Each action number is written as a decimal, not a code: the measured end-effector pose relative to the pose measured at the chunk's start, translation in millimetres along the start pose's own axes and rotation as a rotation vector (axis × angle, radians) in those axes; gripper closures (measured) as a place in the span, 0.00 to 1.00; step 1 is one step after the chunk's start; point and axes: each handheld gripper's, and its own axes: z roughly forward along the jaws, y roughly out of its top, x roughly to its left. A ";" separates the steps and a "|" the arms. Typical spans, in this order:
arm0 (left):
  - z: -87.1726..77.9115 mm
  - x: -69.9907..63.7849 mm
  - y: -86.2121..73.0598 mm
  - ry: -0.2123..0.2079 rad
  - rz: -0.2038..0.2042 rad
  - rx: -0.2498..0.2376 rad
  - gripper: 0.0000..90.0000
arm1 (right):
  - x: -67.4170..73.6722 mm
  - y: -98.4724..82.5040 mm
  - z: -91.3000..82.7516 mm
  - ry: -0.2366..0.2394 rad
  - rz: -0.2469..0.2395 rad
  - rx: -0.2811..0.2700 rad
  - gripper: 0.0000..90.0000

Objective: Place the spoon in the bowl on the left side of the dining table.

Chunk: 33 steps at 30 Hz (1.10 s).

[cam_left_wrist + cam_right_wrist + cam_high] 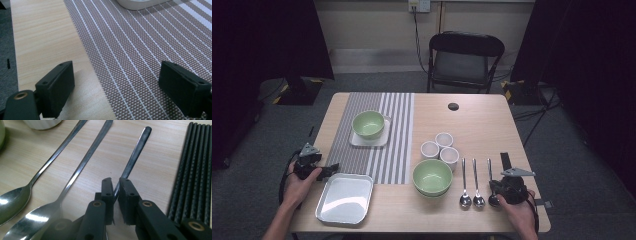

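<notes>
**Right jaws closed on a spoon handle**

The right gripper [115,186] has its jaws nearly together, pinching the handle of the rightmost spoon [135,152]; its bowl is hidden beneath the gripper at the lower middle of the frame. The left gripper [117,87] holds its jaws wide apart, empty, over the striped placemat [140,47] and the desk [42,37]. A white dish [136,3] is cut off at the top edge.
</notes>
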 end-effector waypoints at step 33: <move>-0.1 0.2 0.0 0.000 0.002 0.001 0.14 | -8.8 31.6 30.0 -0.081 0.032 -0.014 0.95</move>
